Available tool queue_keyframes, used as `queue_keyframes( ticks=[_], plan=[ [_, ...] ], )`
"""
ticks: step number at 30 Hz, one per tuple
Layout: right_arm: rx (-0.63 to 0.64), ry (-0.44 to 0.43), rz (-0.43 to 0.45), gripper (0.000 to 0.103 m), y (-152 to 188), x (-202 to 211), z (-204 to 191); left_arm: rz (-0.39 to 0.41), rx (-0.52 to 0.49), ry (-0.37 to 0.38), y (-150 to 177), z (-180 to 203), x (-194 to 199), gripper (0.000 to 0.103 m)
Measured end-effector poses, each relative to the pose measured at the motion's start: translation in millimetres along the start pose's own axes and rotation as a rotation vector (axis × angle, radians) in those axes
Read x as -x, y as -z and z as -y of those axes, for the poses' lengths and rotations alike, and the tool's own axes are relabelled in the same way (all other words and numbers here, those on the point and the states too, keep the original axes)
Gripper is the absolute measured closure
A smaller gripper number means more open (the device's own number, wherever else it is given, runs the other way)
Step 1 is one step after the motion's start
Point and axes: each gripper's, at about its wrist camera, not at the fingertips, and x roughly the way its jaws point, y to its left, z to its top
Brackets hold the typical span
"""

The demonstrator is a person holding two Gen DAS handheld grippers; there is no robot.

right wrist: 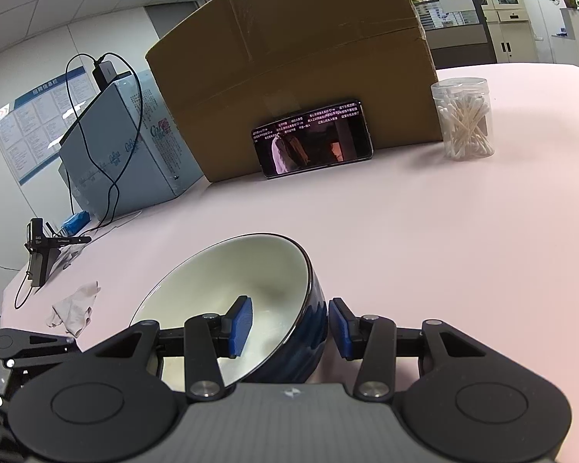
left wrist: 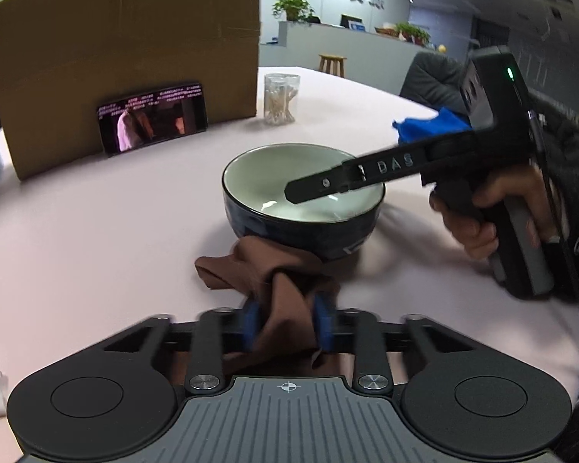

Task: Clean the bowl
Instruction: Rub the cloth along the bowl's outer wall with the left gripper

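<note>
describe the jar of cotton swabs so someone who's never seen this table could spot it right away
Find the big cardboard box standing at the back of the pink table. Just off its right-hand corner stands the clear jar, apart from the phone propped against the box. It is the only see-through thing there, filled with white-tipped sticks.

What I can't make out

My left gripper [left wrist: 287, 326] hides part of the brown cloth [left wrist: 274, 281]; the phone [right wrist: 312, 139] text is too small; the bowl's [right wrist: 231, 301] near rim sits behind my right gripper [right wrist: 289, 326].

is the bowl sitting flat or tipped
Tipped. In the right wrist view the bowl leans with its opening turned sideways, its wall between the right tool's blue pads, one inside, one outside.
</note>
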Motion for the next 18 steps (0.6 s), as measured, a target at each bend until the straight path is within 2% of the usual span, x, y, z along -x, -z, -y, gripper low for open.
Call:
queue_keyframes(
  ticks=[4, 6, 7, 10, 15, 18],
  plan=[
    [-0.001, -0.002, -0.001, 0.056, 0.2, -0.1, 0.1, 0.042, 0.081, -0.02, 3.4, -11.3, 4.2, 0.092],
    [0.0, -0.002, -0.002, 0.056, 0.3, -0.3, 0.0, 0.121, 0.198, -0.056, 2.8, -25.5, 8.2, 0.093],
    [0.001, -0.003, -0.002, 0.056, 0.4, -0.4, -0.2, 0.158, 0.26, -0.045, 2.7, -31.8, 9.3, 0.093],
    [0.0, -0.004, -0.001, 0.056, 0.6, -0.2, -0.2, 0.228, 0.388, 0.027, 3.5, -43.9, 9.8, 0.093],
    [0.0, -0.006, -0.001, 0.056, 1.1, 0.0, -0.1, 0.256, 0.513, 0.15, 9.9, -52.3, 8.8, 0.095],
    [0.001, -0.007, -0.001, 0.056, 1.6, 0.1, -0.3, 0.244, 0.508, 0.208, 12.0, -48.5, 9.7, 0.094]
  ],
)
